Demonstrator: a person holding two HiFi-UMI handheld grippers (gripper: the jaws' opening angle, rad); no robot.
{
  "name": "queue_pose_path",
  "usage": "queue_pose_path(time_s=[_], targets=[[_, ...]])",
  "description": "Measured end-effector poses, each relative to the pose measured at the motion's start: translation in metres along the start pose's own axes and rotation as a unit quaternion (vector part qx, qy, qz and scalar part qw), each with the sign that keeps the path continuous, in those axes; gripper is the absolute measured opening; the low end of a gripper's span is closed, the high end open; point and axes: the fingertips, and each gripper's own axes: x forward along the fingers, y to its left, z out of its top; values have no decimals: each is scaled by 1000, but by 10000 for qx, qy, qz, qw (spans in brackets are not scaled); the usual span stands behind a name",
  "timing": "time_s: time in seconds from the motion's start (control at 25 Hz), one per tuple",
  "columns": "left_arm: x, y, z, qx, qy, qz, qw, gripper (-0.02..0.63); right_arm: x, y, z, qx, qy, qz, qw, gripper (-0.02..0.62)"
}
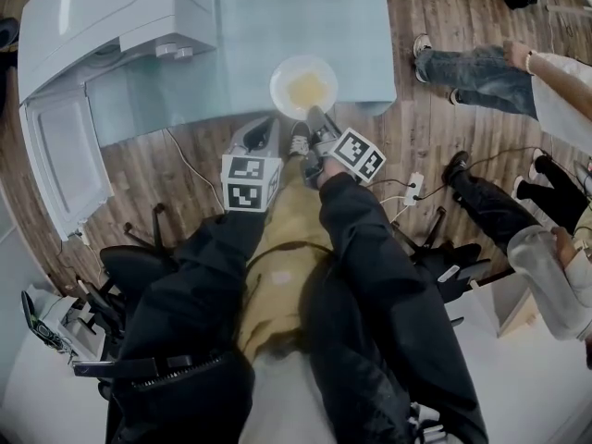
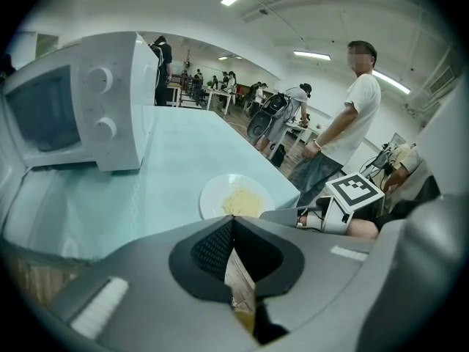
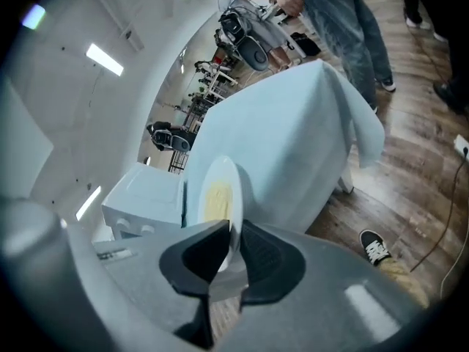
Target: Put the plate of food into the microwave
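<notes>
A white plate (image 1: 303,86) with yellow food lies near the front edge of the table with the light blue cloth (image 1: 240,54). My right gripper (image 1: 313,117) reaches over that edge, and its jaws are shut on the plate's (image 3: 217,196) near rim. My right gripper (image 3: 233,235) has one pad above the rim and one below. The white microwave (image 1: 111,17) stands at the table's back left with its door (image 1: 57,160) swung open. My left gripper (image 1: 264,128) hovers just off the table edge, left of the plate (image 2: 236,196). My left gripper (image 2: 233,222) is shut on nothing.
Two people stand on the wooden floor (image 1: 462,7) to the right, and one in a white T-shirt (image 2: 355,116) stands near the table's far corner. A power strip (image 1: 413,189) and cables lie on the floor. Black office chairs (image 1: 139,266) stand behind me.
</notes>
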Motion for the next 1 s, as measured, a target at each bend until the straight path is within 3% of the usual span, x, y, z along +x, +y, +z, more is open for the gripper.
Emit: queue_pose_path(time_s=[0.36, 1.0], targets=[[-5, 3, 5, -52, -152, 167, 9997, -4, -4, 19, 4, 384, -110, 809, 9959, 9], [-53, 53, 20, -603, -744, 1023, 9901, -3, -13, 96, -29, -168, 660, 1584, 9850, 9]])
